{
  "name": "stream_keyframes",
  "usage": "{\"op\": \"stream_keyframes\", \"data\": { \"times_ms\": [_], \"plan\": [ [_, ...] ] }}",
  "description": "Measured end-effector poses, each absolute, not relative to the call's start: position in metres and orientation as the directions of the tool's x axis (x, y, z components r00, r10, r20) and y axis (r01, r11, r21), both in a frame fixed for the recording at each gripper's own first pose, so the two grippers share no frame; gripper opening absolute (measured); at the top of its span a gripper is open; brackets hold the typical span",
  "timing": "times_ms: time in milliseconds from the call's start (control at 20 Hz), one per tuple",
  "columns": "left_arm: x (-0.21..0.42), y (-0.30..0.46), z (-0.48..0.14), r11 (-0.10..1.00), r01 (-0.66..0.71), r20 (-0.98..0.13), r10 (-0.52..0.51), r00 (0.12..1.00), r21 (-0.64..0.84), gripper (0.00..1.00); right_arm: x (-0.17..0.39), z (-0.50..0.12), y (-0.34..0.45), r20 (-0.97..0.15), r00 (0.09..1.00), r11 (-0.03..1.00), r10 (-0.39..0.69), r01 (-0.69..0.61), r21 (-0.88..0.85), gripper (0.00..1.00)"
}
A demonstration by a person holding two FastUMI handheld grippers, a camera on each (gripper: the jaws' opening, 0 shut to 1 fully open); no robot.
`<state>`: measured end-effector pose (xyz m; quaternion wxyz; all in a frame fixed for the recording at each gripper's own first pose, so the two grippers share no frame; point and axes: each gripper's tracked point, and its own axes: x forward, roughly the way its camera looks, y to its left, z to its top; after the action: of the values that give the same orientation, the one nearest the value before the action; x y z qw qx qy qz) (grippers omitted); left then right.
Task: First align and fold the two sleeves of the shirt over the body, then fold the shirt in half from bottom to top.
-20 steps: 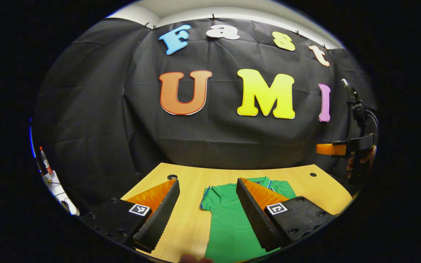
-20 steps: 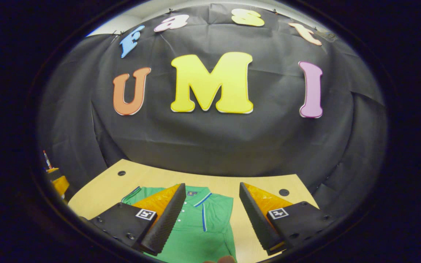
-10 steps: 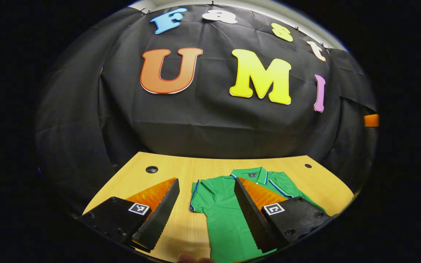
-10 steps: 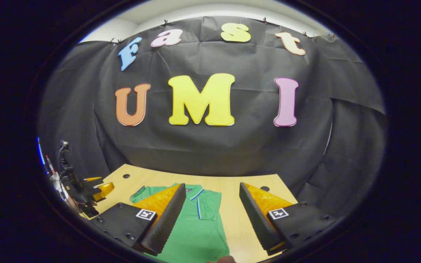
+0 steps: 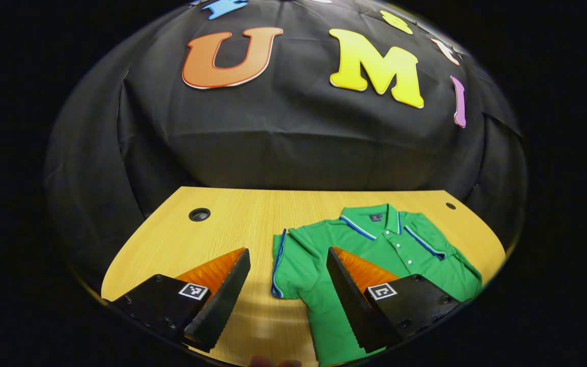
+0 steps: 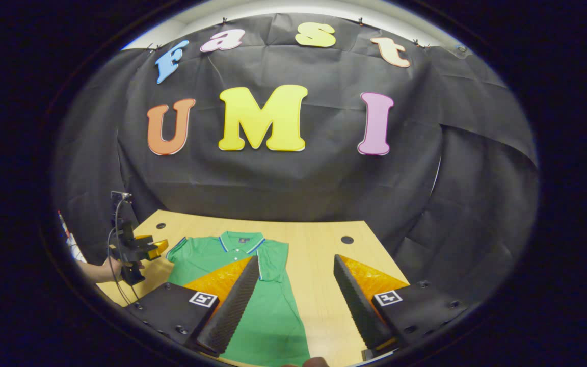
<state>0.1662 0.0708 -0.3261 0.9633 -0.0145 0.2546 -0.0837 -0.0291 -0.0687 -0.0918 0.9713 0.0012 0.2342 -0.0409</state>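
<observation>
A green polo shirt (image 5: 375,244) with blue-and-white trim lies flat on the wooden table (image 5: 232,214), collar toward the booth wall. In the left gripper view my left gripper (image 5: 287,251) hangs open above the shirt's near sleeve (image 5: 288,265), holding nothing. In the right gripper view the shirt (image 6: 273,316) runs under the gripper, and my right gripper (image 6: 296,257) is open over the shirt's right edge and the bare wood beside it. The left gripper (image 6: 140,250) also appears far left there, held by a hand (image 6: 102,270).
The table has round cable holes near its back corners (image 5: 199,214) (image 5: 450,206) (image 6: 347,239). Black cloth closes the booth behind and beside the table. Bare wood (image 6: 319,244) lies on both sides of the shirt.
Both views have tipped down, showing more table and shirt. The left gripper has come lower over the near sleeve. The right view swung, bringing the left gripper in. Both grippers stayed open.
</observation>
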Motion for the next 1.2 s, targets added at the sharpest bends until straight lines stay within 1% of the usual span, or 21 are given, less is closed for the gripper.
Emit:
{"op": "stream_keyframes", "data": {
  "times_ms": [50,100,150,300,350,400,450,500,550,600,650,700,750,800,850,900,950,1000,1100,1150,1200],
  "plan": [
    [0.171,0.072,-0.334,0.985,0.156,-0.494,-0.172,0.852,-0.073,0.98,-0.033,-0.094,-0.072,-0.462,0.882,0.995,-0.091,0.094,-0.016,0.92],
    [0.172,0.071,-0.343,0.984,0.156,-0.519,-0.177,0.836,-0.083,0.97,-0.037,-0.095,-0.074,-0.467,0.879,0.994,-0.097,0.106,-0.009,0.95],
    [0.171,0.071,-0.352,0.983,0.159,-0.544,-0.181,0.819,-0.088,0.97,-0.040,-0.097,-0.075,-0.474,0.875,0.993,-0.102,0.114,-0.004,0.92],
    [0.180,0.073,-0.372,0.982,0.169,-0.581,-0.184,0.793,-0.081,0.97,-0.048,-0.107,-0.085,-0.501,0.857,0.991,-0.120,0.132,-0.012,0.92],
    [0.182,0.075,-0.377,0.983,0.161,-0.591,-0.179,0.787,-0.084,0.97,-0.048,-0.109,-0.088,-0.507,0.853,0.990,-0.127,0.140,-0.013,0.95],
    [0.186,0.075,-0.381,0.984,0.154,-0.596,-0.179,0.783,-0.093,0.96,-0.047,-0.111,-0.092,-0.510,0.850,0.989,-0.132,0.147,-0.010,0.95],
    [0.189,0.075,-0.385,0.984,0.148,-0.604,-0.177,0.777,-0.099,0.93,-0.047,-0.111,-0.093,-0.514,0.847,0.988,-0.134,0.153,-0.005,0.92],
    [0.193,0.077,-0.389,0.985,0.142,-0.613,-0.173,0.771,-0.099,0.86,-0.047,-0.114,-0.095,-0.518,0.845,0.988,-0.134,0.154,-0.004,0.95],
    [0.195,0.079,-0.392,0.985,0.140,-0.622,-0.169,0.765,-0.097,0.82,-0.047,-0.116,-0.096,-0.521,0.843,0.988,-0.135,0.154,-0.006,0.95],
    [0.198,0.079,-0.396,0.986,0.139,-0.631,-0.166,0.758,-0.092,0.74,-0.047,-0.117,-0.097,-0.524,0.841,0.988,-0.134,0.153,-0.008,0.95],
    [0.199,0.077,-0.398,0.985,0.148,-0.641,-0.169,0.749,-0.087,0.70,-0.047,-0.117,-0.099,-0.526,0.839,0.988,-0.136,0.155,-0.009,0.92],
    [0.199,0.076,-0.403,0.985,0.156,-0.652,-0.166,0.740,-0.073,0.63,-0.047,-0.119,-0.100,-0.529,0.837,0.988,-0.137,0.157,-0.007,0.95],
    [0.199,0.074,-0.406,0.984,0.165,-0.664,-0.165,0.730,-0.063,0.58,-0.047,-0.120,-0.102,-0.533,0.835,0.987,-0.139,0.161,-0.005,0.95],
    [0.199,0.075,-0.408,0.985,0.165,-0.673,-0.152,0.723,-0.046,0.51,-0.048,-0.122,-0.105,-0.535,0.833,0.986,-0.141,0.166,-0.001,0.95],
    [0.202,0.076,-0.407,0.985,0.169,-0.671,-0.147,0.727,-0.033,0.47,-0.048,-0.122,-0.106,-0.537,0.832,0.985,-0.142,0.170,0.002,0.92],
    [0.204,0.077,-0.407,0.986,0.169,-0.671,-0.133,0.729,-0.012,0.41,-0.048,-0.124,-0.109,-0.537,0.831,0.985,-0.145,0.173,0.001,0.95],
    [0.206,0.081,-0.409,0.987,0.161,-0.673,-0.110,0.732,0.013,0.36,-0.049,-0.124,-0.111,-0.535,0.832,0.984,-0.148,0.176,0.000,0.92],
    [0.207,0.079,-0.407,0.987,0.161,-0.673,-0.108,0.731,0.016,0.17,-0.051,-0.124,-0.112,-0.534,0.832,0.984,-0.149,0.177,0.001,0.92],
    [0.206,0.078,-0.407,0.986,0.165,-0.676,-0.110,0.729,0.018,0.09,-0.053,-0.126,-0.115,-0.536,0.830,0.984,-0.153,0.178,-0.007,0.93],
    [0.205,0.078,-0.406,0.987,0.160,-0.677,-0.105,0.728,0.018,0.07,-0.054,-0.125,-0.115,-0.535,0.831,0.984,-0.152,0.175,-0.007,0.95],
    [0.204,0.079,-0.405,0.988,0.152,-0.679,-0.098,0.728,0.020,0.05,-0.054,-0.125,-0.115,-0.533,0.833,0.985,-0.151,0.175,-0.005,0.93]
  ]
}}
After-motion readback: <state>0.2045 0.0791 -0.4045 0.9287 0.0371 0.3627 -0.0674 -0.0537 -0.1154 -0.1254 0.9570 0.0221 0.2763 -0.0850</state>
